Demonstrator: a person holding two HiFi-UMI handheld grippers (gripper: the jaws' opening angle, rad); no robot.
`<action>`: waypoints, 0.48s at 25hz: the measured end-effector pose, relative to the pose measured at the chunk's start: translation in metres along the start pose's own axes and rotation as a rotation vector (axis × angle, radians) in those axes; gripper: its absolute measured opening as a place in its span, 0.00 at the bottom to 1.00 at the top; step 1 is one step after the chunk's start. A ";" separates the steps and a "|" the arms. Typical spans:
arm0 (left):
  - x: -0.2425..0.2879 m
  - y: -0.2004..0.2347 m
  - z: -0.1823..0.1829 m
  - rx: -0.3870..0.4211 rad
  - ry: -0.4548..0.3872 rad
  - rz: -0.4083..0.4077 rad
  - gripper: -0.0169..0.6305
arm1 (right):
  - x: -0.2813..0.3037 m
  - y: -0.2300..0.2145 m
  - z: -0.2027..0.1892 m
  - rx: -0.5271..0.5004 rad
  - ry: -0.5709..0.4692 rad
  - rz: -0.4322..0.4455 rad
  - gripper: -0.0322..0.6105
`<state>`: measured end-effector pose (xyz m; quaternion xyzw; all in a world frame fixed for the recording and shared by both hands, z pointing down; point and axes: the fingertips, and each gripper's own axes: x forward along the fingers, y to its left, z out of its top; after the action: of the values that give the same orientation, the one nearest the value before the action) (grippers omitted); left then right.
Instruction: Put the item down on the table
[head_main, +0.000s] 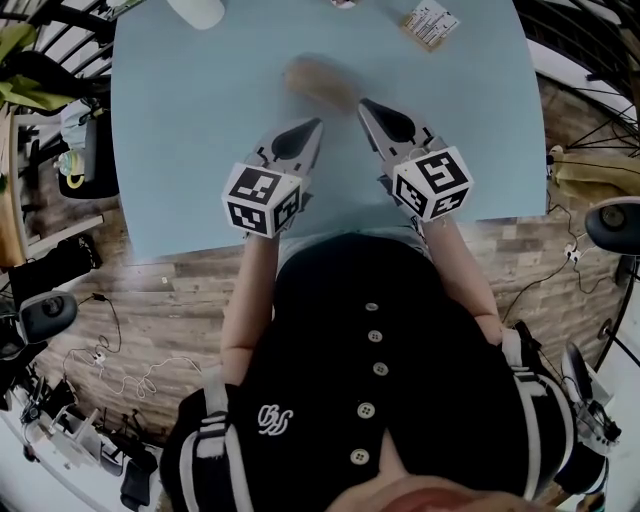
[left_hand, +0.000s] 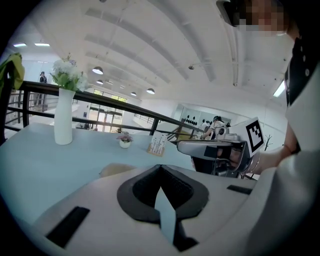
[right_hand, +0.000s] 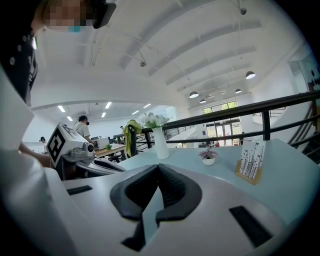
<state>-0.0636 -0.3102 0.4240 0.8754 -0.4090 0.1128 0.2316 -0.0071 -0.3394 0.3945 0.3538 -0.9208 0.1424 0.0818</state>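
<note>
No plain words are legible. A white cursive monogram (head_main: 274, 418) marks the black buttoned top (head_main: 400, 330); the small printed card (head_main: 431, 24), far right on the pale blue table (head_main: 200, 120), is unreadable.

We see a black button-front top (head_main: 330, 340), pale round buttons (head_main: 372, 338), a white chest emblem (head_main: 274, 419), perhaps lettering, white-striped sleeves (head_main: 212, 432), grey left tongs (head_main: 315, 124) and right tongs (head_main: 363, 104), black-and-white marker cubes (head_main: 262, 200).
</note>
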 end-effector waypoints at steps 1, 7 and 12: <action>-0.001 0.000 0.000 -0.004 -0.002 0.002 0.04 | 0.000 0.002 -0.001 0.004 0.003 0.008 0.06; 0.001 -0.004 -0.001 -0.024 -0.009 0.004 0.04 | -0.003 0.007 -0.005 0.013 0.014 0.039 0.06; -0.002 0.007 -0.004 -0.042 -0.005 0.011 0.04 | 0.007 0.017 -0.009 -0.007 0.038 0.070 0.06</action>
<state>-0.0701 -0.3106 0.4291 0.8685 -0.4164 0.1032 0.2482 -0.0234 -0.3289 0.4019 0.3183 -0.9314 0.1488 0.0953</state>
